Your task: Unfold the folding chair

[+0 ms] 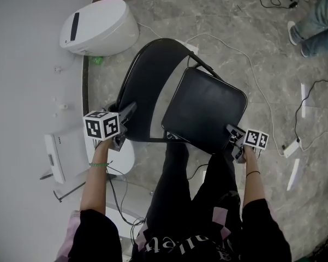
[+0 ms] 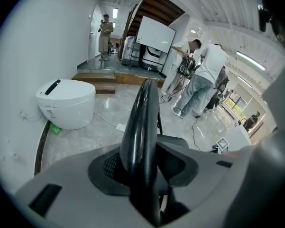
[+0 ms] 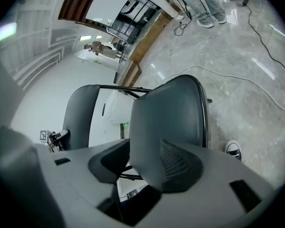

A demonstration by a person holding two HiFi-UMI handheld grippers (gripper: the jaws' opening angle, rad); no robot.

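Observation:
A black folding chair stands partly open on the marble floor. In the head view its curved backrest [image 1: 153, 86] is at the left and its padded seat [image 1: 204, 111] at the right. My left gripper [image 1: 128, 113] is at the backrest's near left edge. In the left gripper view the backrest [image 2: 142, 122] runs edge-on between the jaws of the left gripper [image 2: 142, 167], with a little slack beside the pads. My right gripper [image 1: 233, 135] is shut on the seat's near right corner. In the right gripper view the seat [image 3: 166, 118] fills the gap of the right gripper [image 3: 142, 167].
A white rounded appliance [image 1: 98, 26] stands by the wall behind the chair. A white device [image 1: 63, 157] lies at the left. Cables [image 1: 262, 91] and a power strip [image 1: 291, 146] cross the floor at the right. A person's legs [image 1: 316, 21] are at top right; people [image 2: 199, 75] stand beyond.

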